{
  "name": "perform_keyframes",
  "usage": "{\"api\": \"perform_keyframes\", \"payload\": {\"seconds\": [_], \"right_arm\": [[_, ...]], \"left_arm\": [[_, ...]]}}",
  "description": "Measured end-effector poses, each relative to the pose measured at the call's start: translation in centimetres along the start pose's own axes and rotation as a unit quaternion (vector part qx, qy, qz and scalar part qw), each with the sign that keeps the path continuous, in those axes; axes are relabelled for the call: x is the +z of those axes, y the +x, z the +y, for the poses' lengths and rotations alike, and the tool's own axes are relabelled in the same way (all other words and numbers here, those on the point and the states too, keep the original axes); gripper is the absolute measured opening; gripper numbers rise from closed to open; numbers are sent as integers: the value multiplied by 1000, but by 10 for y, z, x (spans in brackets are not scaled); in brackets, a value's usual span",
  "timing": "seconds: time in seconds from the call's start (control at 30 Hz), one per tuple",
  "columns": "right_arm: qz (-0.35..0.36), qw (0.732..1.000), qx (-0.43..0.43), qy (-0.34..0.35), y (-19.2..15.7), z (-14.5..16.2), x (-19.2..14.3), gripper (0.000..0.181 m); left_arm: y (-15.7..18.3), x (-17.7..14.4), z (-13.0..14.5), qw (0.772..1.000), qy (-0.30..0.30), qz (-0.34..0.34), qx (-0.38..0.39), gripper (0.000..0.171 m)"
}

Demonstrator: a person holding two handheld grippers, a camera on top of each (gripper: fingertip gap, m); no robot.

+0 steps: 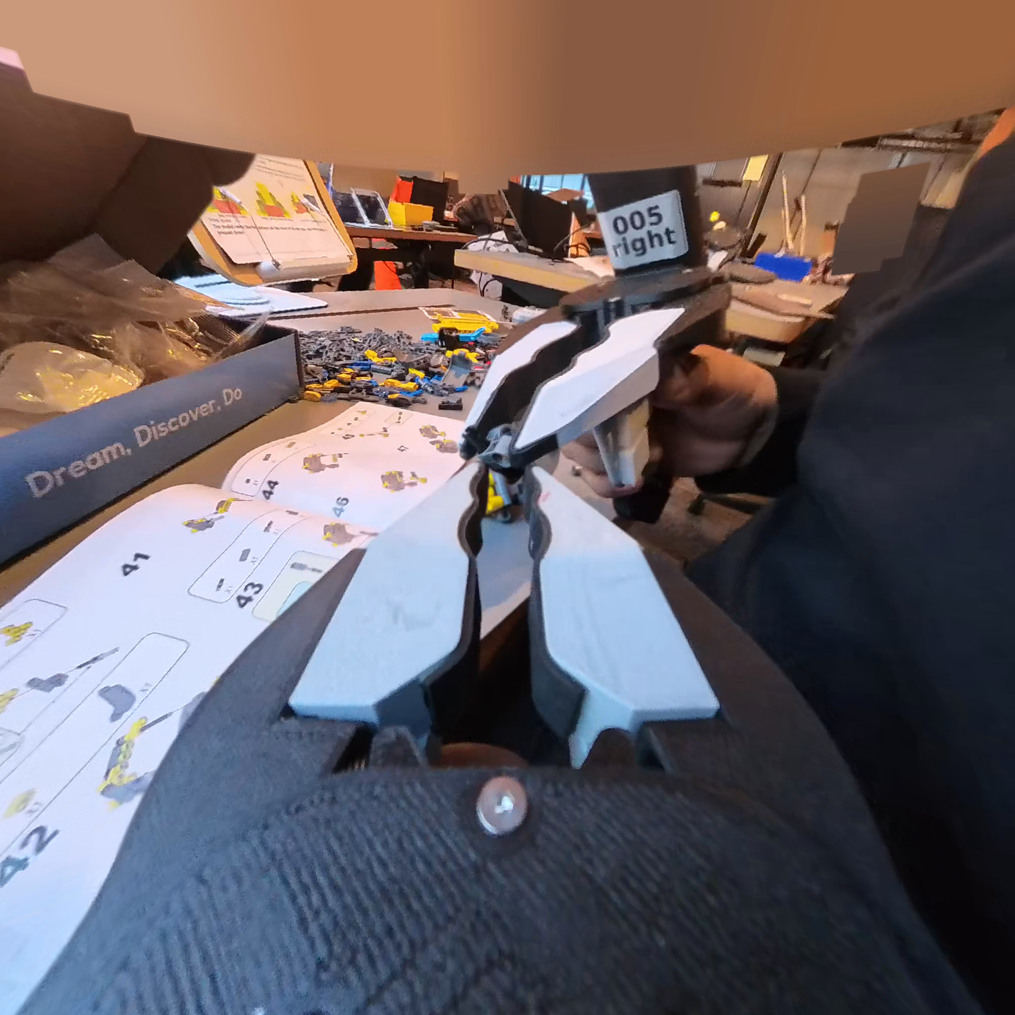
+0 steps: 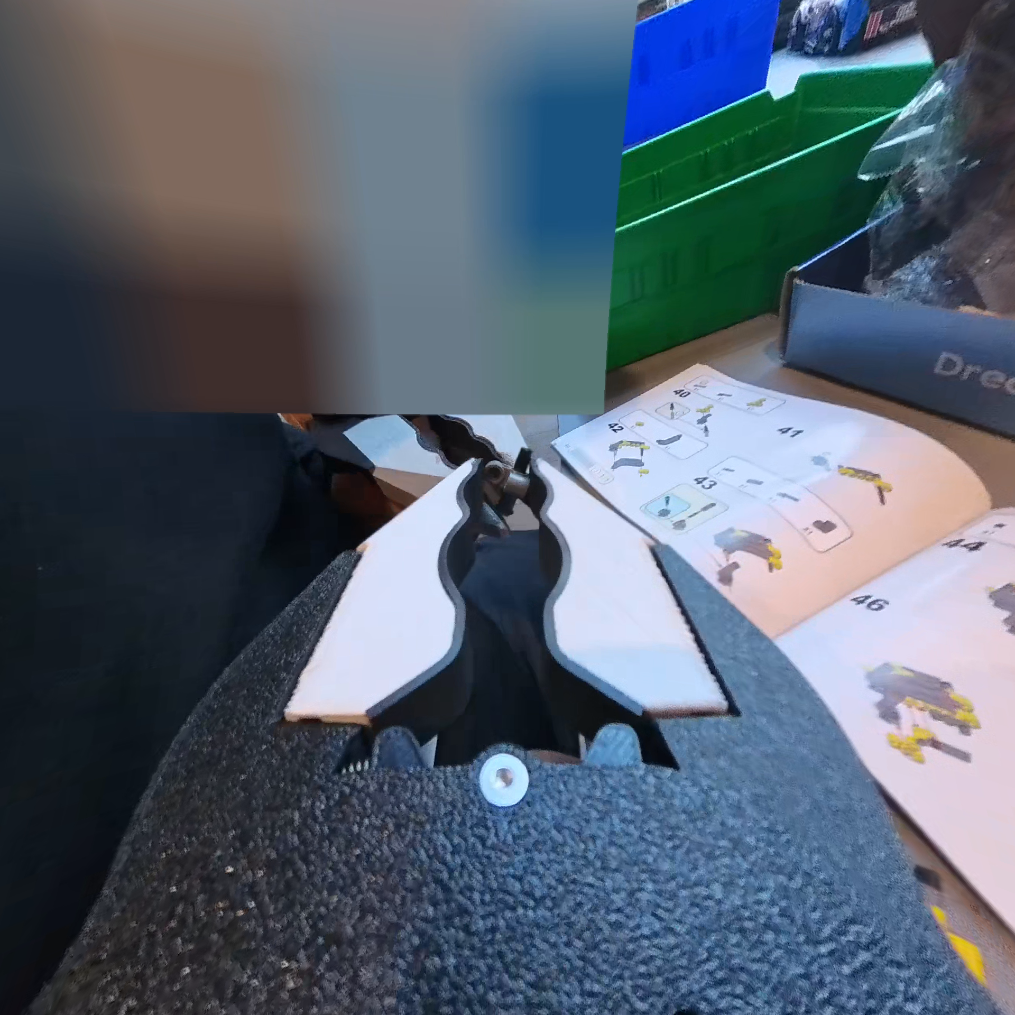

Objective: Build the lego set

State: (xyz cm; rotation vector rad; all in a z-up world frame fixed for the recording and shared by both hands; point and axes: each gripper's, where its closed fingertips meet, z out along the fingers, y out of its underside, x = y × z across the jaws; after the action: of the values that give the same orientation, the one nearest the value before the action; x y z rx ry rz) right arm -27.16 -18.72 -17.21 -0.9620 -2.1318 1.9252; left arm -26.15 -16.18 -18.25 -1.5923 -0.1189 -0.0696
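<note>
**Both grippers pinch small brick parts above the open booklet**

Up close, the left gripper is drawn in narrow on a small yellow-and-grey assembly, held at its tips above the bench. Right against it, the right gripper comes in from the upper right, gripped by a hand, and its tips are closed on a grey connector piece that touches the top of the yellow-and-grey assembly. From the right wrist view, that gripper shows the same grey connector piece clamped between its fingertips.

Below both lies an open instruction booklet with pictured build steps. Beyond it, a loose pile of grey, blue and yellow bricks is spread on the bench. A dark grey box holding clear plastic bags stands just beside the booklet on the left. In the right wrist view, a green crate sits behind the booklet.
</note>
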Motion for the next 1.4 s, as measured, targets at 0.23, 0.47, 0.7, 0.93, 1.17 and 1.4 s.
{"api": "perform_keyframes", "payload": {"seconds": [0.23, 0.47, 0.7, 0.93, 1.17, 1.4], "right_arm": [[-10, 999, 44, 1, -1, 1, 12, 13], [-3, 999, 41, -29, 14, -6, 26, 16], [19, 997, 26, -69, 37, -9, 20, 19], [-23, 996, 38, -74, 36, -10, 28, 1], [-17, 996, 46, -70, 38, -8, 28, 5], [-5, 997, 26, -71, 36, -7, 25, 7]], "left_arm": [[-7, -7, 6, 999, 13, -32, 27, 6], [-28, -10, 2, 997, 57, -45, -37, 5], [-45, -10, -3, 989, 94, -36, -111, 5], [-55, -12, -5, 987, 96, -67, -107, 5], [-56, -12, -3, 989, 89, -80, -85, 5], [-50, -9, -1, 992, 80, -72, -66, 5]]}}
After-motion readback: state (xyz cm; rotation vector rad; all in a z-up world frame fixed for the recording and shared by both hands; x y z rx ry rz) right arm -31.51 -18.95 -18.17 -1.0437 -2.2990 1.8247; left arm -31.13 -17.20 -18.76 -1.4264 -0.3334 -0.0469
